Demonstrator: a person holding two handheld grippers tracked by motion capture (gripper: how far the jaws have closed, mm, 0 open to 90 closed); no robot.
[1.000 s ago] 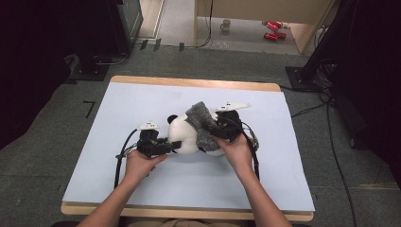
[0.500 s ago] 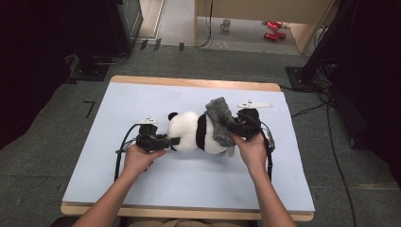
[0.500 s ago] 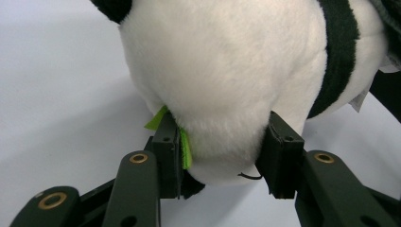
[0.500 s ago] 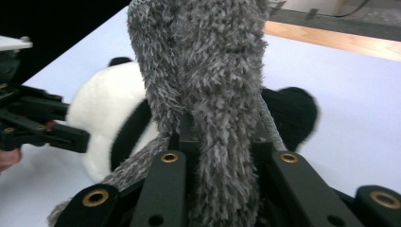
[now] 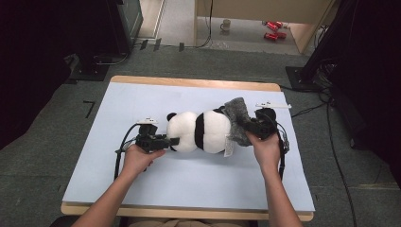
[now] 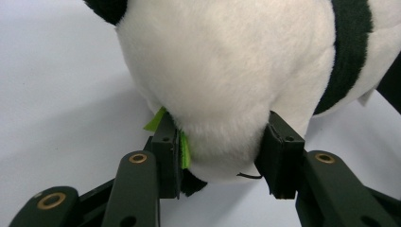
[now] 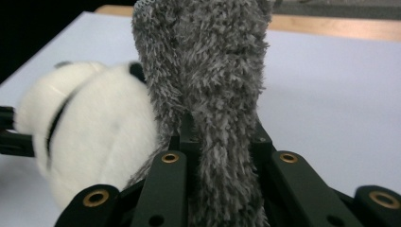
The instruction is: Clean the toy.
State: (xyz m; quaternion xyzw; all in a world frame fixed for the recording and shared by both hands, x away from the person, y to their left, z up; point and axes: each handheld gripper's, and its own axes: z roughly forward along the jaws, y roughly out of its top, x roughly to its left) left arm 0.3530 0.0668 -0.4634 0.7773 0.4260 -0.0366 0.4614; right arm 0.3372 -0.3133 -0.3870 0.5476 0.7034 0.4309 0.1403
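Note:
A black-and-white plush panda [image 5: 201,131] lies on its side in the middle of the pale blue table [image 5: 142,101], head to the left. My left gripper [image 5: 166,141] is shut on the panda's head [image 6: 222,85], its jaws squeezing the white fur, with a green tag [image 6: 182,149] by the left jaw. A fuzzy grey cloth [image 5: 237,120] covers the panda's right end. My right gripper [image 5: 246,126] is shut on the grey cloth [image 7: 213,94], which rises between its jaws; the panda [image 7: 94,137] lies beyond to the left.
The table has a wooden edge [image 5: 198,83] at the back. A cable [image 5: 120,146] trails from the left gripper. On the floor behind stand a cup [image 5: 226,24] and red items [image 5: 270,29]. Dark equipment flanks both sides.
Both grippers have moved to the right and apart, stretching the panda out flat. The grey cloth has been pulled toward the panda's right end.

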